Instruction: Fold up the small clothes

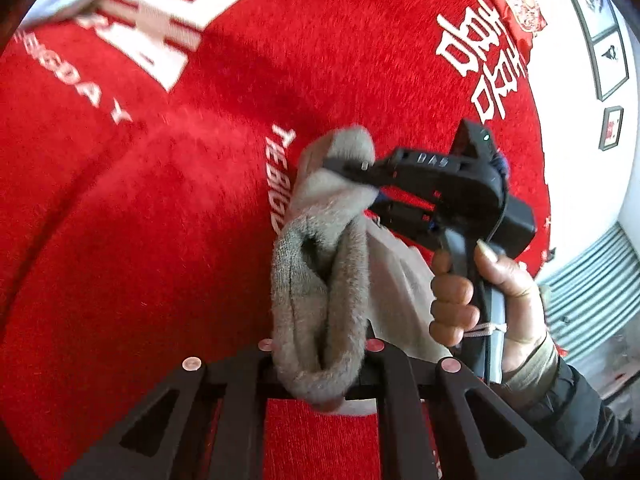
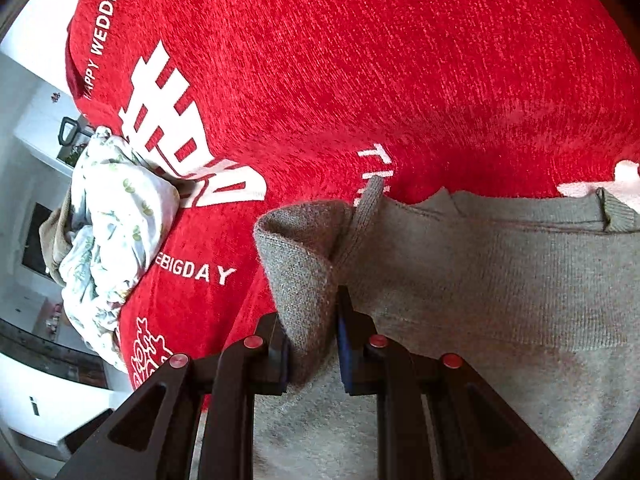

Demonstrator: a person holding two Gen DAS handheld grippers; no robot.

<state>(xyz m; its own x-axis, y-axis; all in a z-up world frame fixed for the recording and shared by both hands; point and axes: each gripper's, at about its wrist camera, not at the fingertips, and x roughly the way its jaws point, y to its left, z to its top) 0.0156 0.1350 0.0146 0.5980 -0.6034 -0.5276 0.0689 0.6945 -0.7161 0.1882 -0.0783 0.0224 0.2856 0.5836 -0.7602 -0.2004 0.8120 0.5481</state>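
Observation:
A small grey knit garment (image 2: 480, 272) lies on a red blanket (image 2: 360, 60). My left gripper (image 1: 320, 364) is shut on a bunched fold of the grey garment (image 1: 320, 280) and holds it up off the blanket. My right gripper (image 2: 312, 340) is shut on another folded corner of the same garment. In the left wrist view the right gripper (image 1: 360, 178) shows as a black tool in a hand, its fingers clamped on the cloth just beyond mine.
The red blanket (image 1: 140, 200) with white lettering covers the surface. A crumpled white patterned cloth (image 2: 116, 232) lies at the blanket's left edge. White walls with framed pictures (image 1: 608, 56) and a radiator (image 1: 592, 280) stand beyond the bed.

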